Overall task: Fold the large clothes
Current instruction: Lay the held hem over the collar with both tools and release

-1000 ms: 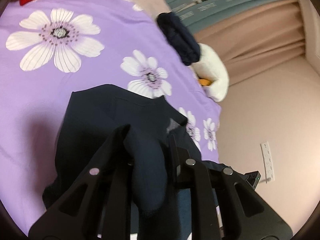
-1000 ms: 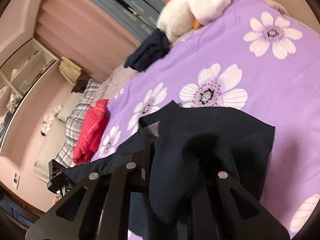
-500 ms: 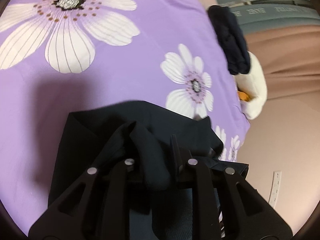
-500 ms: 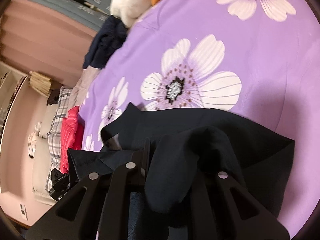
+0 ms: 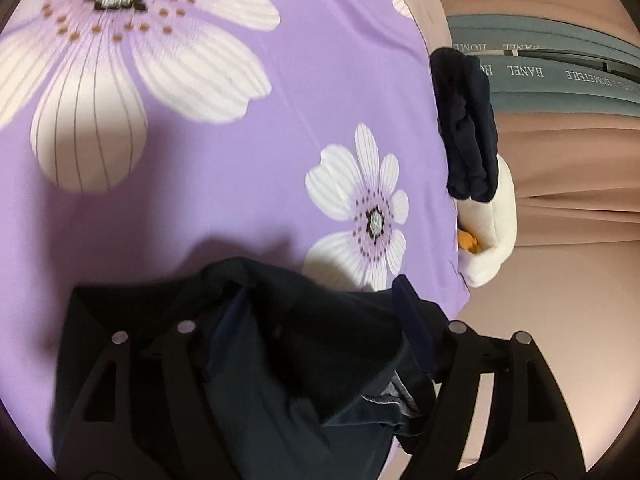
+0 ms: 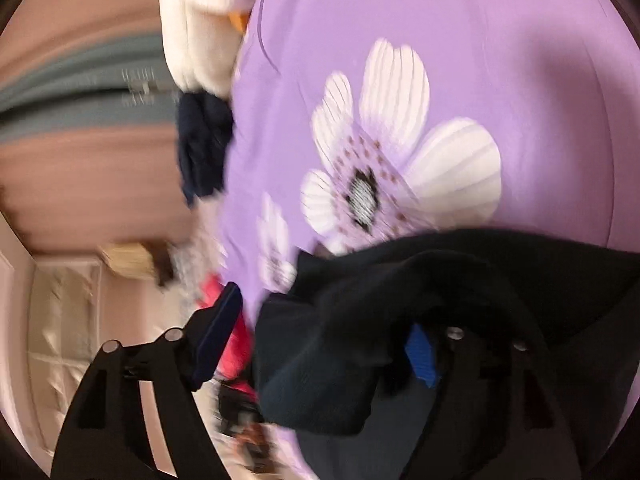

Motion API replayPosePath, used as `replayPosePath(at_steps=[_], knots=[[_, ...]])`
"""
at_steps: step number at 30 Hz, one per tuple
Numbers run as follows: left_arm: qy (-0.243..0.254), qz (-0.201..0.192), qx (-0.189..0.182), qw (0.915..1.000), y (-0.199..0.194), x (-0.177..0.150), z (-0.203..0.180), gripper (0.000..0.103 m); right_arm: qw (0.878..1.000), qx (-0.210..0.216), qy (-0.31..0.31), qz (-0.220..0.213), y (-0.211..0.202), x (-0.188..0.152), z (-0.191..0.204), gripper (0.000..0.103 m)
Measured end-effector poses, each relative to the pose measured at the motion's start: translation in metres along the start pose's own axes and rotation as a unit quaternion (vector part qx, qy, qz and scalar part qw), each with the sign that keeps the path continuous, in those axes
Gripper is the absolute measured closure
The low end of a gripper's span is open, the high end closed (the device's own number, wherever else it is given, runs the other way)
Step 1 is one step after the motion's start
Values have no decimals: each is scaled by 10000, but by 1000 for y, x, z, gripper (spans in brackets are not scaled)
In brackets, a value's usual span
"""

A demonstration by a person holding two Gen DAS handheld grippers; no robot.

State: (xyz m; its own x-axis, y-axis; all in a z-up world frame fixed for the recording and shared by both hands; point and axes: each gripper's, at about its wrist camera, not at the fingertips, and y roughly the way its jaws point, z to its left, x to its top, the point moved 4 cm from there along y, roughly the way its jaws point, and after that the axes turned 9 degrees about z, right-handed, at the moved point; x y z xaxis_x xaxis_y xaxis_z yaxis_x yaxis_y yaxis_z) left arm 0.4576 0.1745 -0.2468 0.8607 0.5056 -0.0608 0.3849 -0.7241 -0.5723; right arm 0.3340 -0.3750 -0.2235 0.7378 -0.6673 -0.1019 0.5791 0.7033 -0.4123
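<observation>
Your left gripper (image 5: 304, 344) and right gripper (image 6: 320, 344) are both opening, letting go of the dark garment (image 5: 280, 360), whose cloth still bunches between the spread jaws. It lies on the purple flowered bedspread (image 5: 304, 92), near its edge, folded over at least once. Smoothing and further folds look left. Beyond the bedspread, a grey-green band (image 5: 560, 76) reads "HANEL" and "HOMETEILE", roughly.
</observation>
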Motion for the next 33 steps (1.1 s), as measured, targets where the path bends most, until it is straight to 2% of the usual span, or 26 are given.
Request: replayPosePath(at_steps=[3,5,7,8,10,12,13,14,15,16,18,19,22,26,27,29,30,31,32,33], knots=[[31,-206,-179,9996,-13,8,-7,21,9985,-340,-273,-328,-14,8,9,26],[184,-529,-107,9984,-28,15,-14,14,9975,-339,-461,-411,-19,10,15,26],[294,-676,48,9973,-41,19,-15,14,9942,-472,-726,-642,-26,11,21,26],[347,-673,91,9971,-45,19,-14,14,9884,-790,-1026,-789,-29,9,29,26],[594,-621,354,9957,-51,11,-12,14,9680,-1607,-1717,-873,-21,1,43,26],[1018,-551,699,9908,-51,-1,-13,14,9347,-2181,-2716,-701,-1,-18,62,26],[1309,-476,952,9857,-47,-12,-13,14,9127,-2418,-3248,-538,12,-31,73,26],[1456,-395,1098,9824,-43,-17,-14,14,8826,-2655,-3865,-328,32,-49,84,26],[1625,-255,1267,9782,-38,-26,-12,14,8556,-2773,-4369,-131,52,-67,93,26],[1733,-136,1378,9751,-33,-36,-9,14,8387,-2822,-4658,-6,66,-78,98,26],[1956,-57,1458,9698,-29,-52,-8,14,7916,-2944,-5348,271,103,-105,108,26],[2088,-61,1474,9668,-30,-60,-7,14,7719,-2994,-5593,412,121,-114,110,26],[2580,-169,1513,9541,-34,-88,-15,13,7321,-3163,-5993,695,163,-126,111,31],[2870,-397,1469,9458,-40,-109,-21,13,6635,-3489,-6557,898,212,-133,112,32],[2959,-406,1424,9437,-41,-116,-23,13,6572,-3486,-6615,950,215,-131,111,32],[3118,-368,1405,9390,-39,-125,-24,13,6462,-3444,-6703,1205,226,-132,106,44],[3207,-319,1447,9355,-36,-129,-24,13,6352,-3534,-6735,1345,232,-132,101,52],[3263,-273,1517,9326,-33,-132,-23,13,6275,-3610,-6746,1444,234,-132,98,69],[3284,-248,1552,9314,-30,-134,-23,13,6182,-3679,-6761,1592,236,-132,94,77],[3294,-198,1560,9310,-26,-136,-22,13,6080,-3748,-6818,1579,236,-134,93,91]])
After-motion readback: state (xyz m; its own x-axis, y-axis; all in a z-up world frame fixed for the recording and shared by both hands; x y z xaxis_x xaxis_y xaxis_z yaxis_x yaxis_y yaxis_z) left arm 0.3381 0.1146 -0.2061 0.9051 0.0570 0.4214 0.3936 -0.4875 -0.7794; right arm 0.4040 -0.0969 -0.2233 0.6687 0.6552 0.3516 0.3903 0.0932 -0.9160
